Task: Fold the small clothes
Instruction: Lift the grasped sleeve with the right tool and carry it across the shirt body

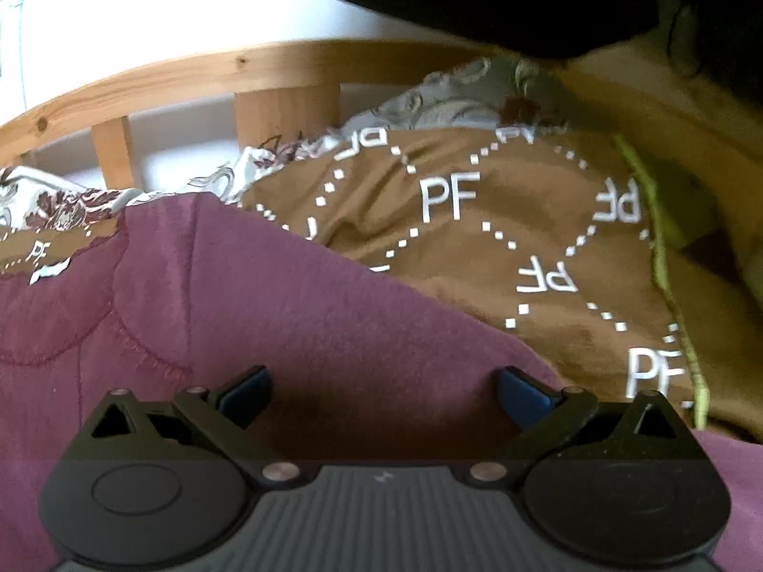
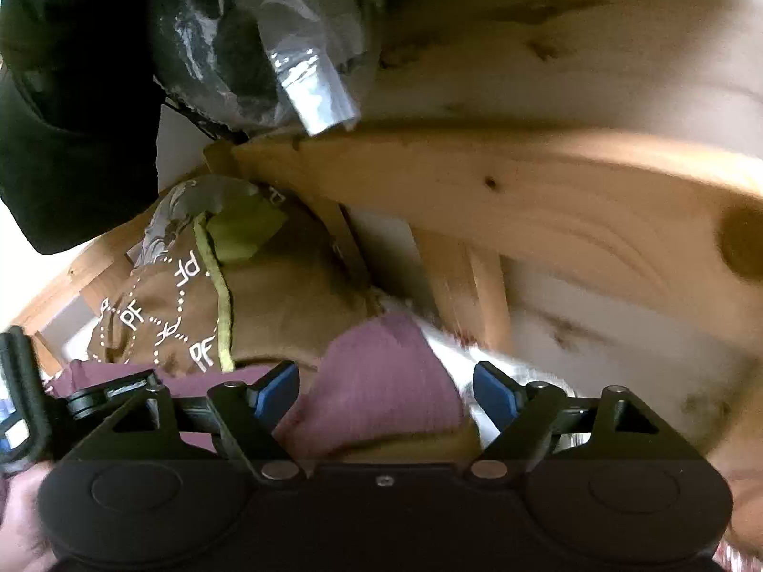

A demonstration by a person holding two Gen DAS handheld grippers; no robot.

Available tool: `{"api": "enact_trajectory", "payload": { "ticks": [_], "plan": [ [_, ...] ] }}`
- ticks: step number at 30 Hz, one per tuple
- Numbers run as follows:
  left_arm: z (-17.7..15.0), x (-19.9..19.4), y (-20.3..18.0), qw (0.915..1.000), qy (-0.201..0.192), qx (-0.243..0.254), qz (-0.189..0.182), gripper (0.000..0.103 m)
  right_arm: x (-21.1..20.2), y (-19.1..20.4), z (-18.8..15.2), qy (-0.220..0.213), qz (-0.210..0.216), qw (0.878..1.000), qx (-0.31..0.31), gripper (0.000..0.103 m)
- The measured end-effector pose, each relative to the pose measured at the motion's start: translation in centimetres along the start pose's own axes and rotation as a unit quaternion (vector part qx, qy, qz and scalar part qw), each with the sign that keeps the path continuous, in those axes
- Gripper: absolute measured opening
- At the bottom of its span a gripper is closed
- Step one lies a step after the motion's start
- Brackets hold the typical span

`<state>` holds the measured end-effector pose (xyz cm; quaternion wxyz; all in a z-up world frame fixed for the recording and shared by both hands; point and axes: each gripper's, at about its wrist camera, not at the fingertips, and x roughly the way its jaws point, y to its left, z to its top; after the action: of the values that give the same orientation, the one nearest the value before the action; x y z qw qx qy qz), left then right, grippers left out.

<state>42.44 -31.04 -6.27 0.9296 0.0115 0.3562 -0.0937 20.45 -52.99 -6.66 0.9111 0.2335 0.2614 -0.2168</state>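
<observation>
A maroon garment [image 1: 267,295] lies spread under my left gripper [image 1: 384,393], whose blue-padded fingers stand wide open just above the cloth and hold nothing. In the right wrist view a folded corner of the same maroon garment [image 2: 386,376] lies between the open fingers of my right gripper [image 2: 386,388]; the pads do not press it. A brown cloth printed with white "PF" letters [image 1: 500,219] lies behind the maroon garment and also shows in the right wrist view [image 2: 157,319].
A wooden bed rail [image 1: 190,76] with posts runs behind the clothes, and wooden beams [image 2: 500,190] are close to the right gripper. A floral sheet [image 1: 62,200] lies underneath. A dark bag [image 2: 71,119] and clear plastic [image 2: 295,62] hang at upper left.
</observation>
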Motion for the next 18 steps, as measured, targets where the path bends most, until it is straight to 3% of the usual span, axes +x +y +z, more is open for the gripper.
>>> {"api": "enact_trajectory", "payload": {
  "ticks": [2, 4, 5, 6, 8, 11, 18],
  "plan": [
    [-0.1, -1.1, 1.3, 0.9998, 0.002, -0.017, -0.008, 0.103, 1.2, 0.3, 0.3, 0.008, -0.001, 1.000, -0.021, 0.077],
    [-0.3, -2.4, 3.1, 0.9993, 0.008, -0.030, -0.019, 0.103, 1.8, 0.6, 0.3, 0.011, -0.003, 0.999, -0.034, 0.047],
    [-0.5, -3.2, 4.1, 0.9991, 0.010, -0.034, -0.023, 0.103, 1.8, 0.9, 0.2, 0.009, -0.012, 0.999, -0.043, 0.021],
    [-0.8, -3.9, 5.2, 0.9990, 0.014, -0.036, -0.023, 0.103, 1.5, 1.2, 0.2, 0.004, -0.019, 0.998, -0.053, 0.012],
    [-1.2, -5.3, 7.4, 0.9988, 0.021, -0.040, -0.020, 0.103, 0.4, 2.0, 0.1, -0.017, -0.017, 0.997, -0.074, 0.005],
    [-2.2, -7.5, 11.5, 0.9979, 0.027, -0.058, -0.008, 0.103, -2.3, 3.6, 0.7, -0.063, -0.006, 0.992, -0.113, 0.005],
    [-4.5, -11.0, 20.3, 0.9866, 0.053, -0.147, 0.045, 0.103, -8.5, 9.8, 3.0, -0.160, 0.072, 0.968, -0.178, 0.005]
  ]
}}
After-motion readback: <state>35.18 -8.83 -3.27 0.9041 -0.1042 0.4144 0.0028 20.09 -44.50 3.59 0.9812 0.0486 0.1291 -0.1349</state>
